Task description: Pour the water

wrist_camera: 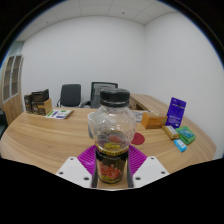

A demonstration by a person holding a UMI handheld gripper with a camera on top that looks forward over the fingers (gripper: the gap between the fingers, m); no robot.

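A clear plastic bottle [111, 128] with a black cap and a yellow and dark label stands upright between my gripper's [112, 172] two fingers. Both purple pads [86, 157] press against its lower labelled part, so the gripper is shut on the bottle. The bottle's upper half is see-through and its base is hidden between the fingers. It is held above the wooden table [45, 137], near the table's front edge.
On the table's right side lie a blue box [176, 110], small teal packs [184, 134] and an orange item [153, 120]. Books [40, 101] and papers [60, 114] sit at the left. Two office chairs [71, 95] stand behind the table. A red round thing [137, 139] lies beside the bottle.
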